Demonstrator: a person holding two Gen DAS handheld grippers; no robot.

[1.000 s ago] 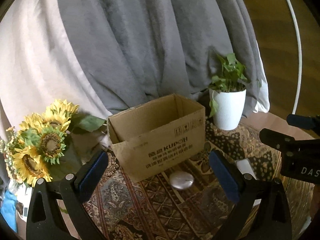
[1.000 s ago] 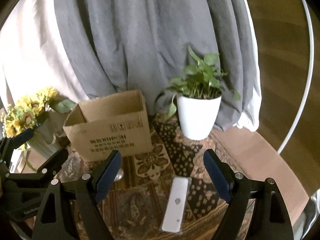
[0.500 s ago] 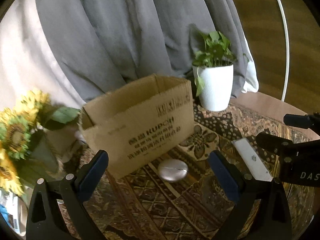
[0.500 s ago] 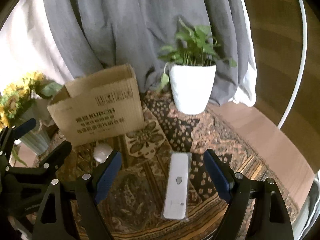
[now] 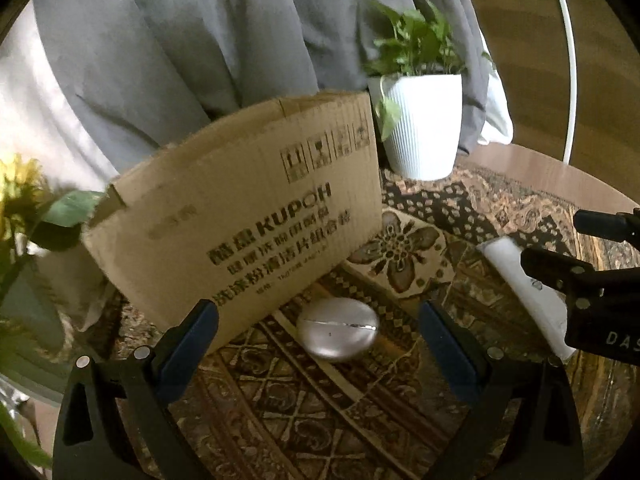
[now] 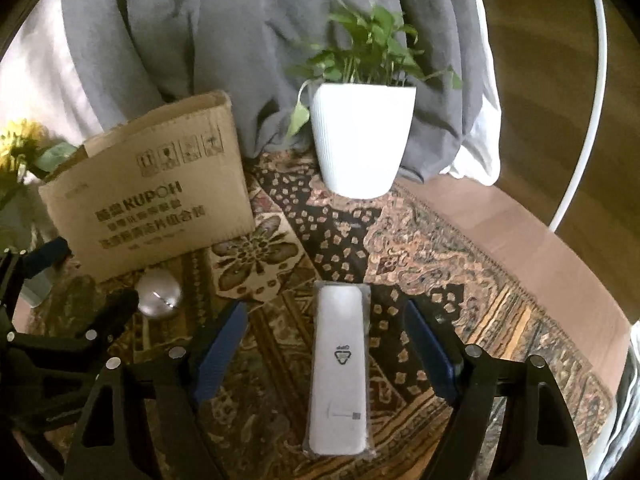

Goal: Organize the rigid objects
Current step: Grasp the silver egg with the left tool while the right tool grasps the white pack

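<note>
With jaws apart, each hand-held gripper straddles its target: left the silver oval metal case, right the long white plastic-wrapped device; centre before closing.

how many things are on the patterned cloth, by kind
cardboard box: 1
potted plant: 1
silver oval object: 1
white wrapped bar: 1
total: 4
</note>
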